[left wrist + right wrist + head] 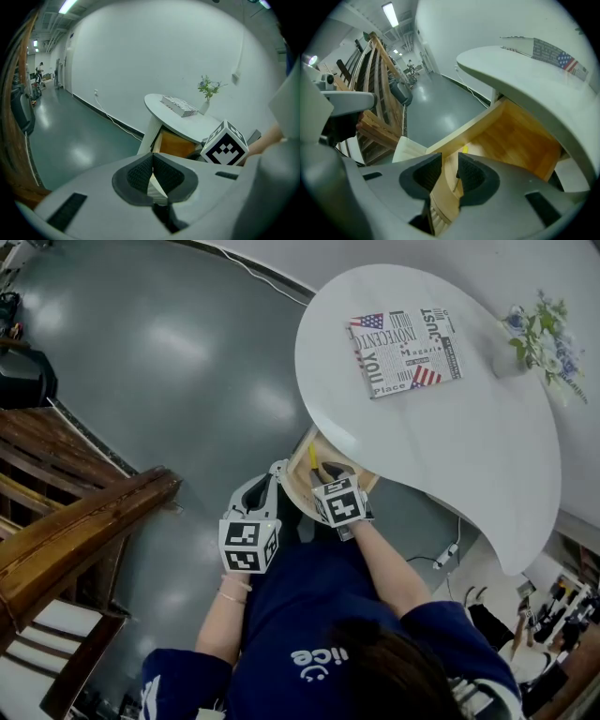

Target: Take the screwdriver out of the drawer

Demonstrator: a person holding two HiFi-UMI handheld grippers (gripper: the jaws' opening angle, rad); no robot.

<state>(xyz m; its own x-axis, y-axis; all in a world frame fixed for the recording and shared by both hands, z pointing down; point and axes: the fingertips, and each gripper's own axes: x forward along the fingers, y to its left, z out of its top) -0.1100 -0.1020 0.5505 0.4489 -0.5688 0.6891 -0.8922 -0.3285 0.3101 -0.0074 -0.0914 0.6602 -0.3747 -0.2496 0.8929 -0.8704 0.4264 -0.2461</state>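
- Reaching for the tool is the step I judge to be in hand. The drawer [513, 140] stands pulled out from under the white table [450, 446], so opening it is done.
- The screwdriver [313, 458] lies inside the drawer, not yet gripped. Its yellow handle rests on the wooden floor close to one side wall, just beyond my right tool's tips.
- My right gripper [449, 168] points steeply down over the drawer's front edge. Its jaws stand a narrow way apart, with the pads pressing on nothing.
- My left gripper [151, 161] hangs outside the drawer, just beside its front. Its jaws are together and I see nothing between them.
- Left to do, as I judge it, is closing on the screwdriver and lifting it clear.
- The tabletop overhangs the drawer's back part, and the wooden walls sit close on both sides. The free way out looks to be upward and toward me.
- Open grey floor [187, 362] lies to the left, and a wooden stair rail [84, 521] stands well apart.
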